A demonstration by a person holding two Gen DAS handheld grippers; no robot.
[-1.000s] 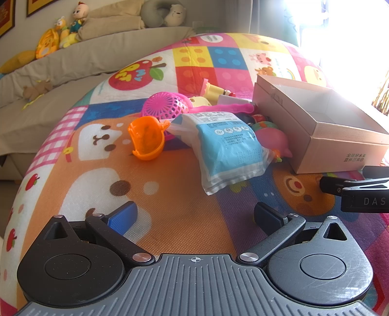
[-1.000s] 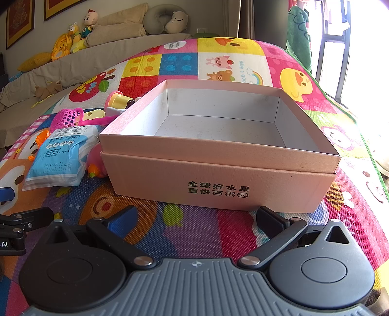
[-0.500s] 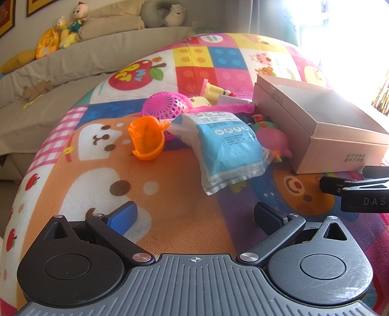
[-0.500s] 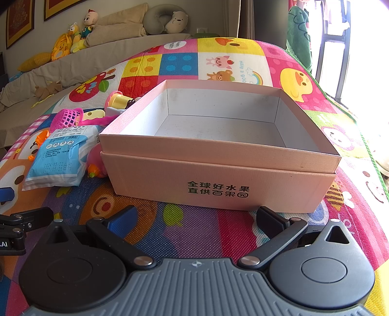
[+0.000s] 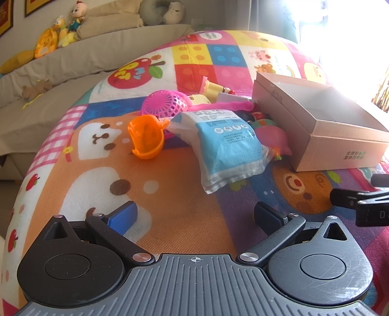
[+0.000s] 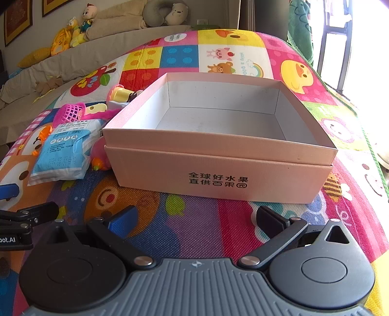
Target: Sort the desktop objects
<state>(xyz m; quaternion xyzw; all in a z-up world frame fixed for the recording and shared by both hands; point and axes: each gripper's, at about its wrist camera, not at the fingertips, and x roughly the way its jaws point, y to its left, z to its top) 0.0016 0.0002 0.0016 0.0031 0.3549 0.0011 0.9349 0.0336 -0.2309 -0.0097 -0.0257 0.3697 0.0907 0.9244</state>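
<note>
Patchwork play mat (image 5: 170,194) | we see left gripper (image 5: 194,216), right gripper (image 6: 197,218) spread wide, holding nothing | blue packet (image 5: 226,150) leans on toys left of pink box (image 6: 218,155)

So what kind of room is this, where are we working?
Most likely a home living room or playroom. A colourful children's play mat covers the work surface, a beige sofa stands behind it with stuffed toys lined along its back, and framed pictures hang on the wall.

Bare mat (image 5: 170,194) before toy pile (image 5: 209,116); pink box (image 6: 218,145) flanks pile, top open.
</note>
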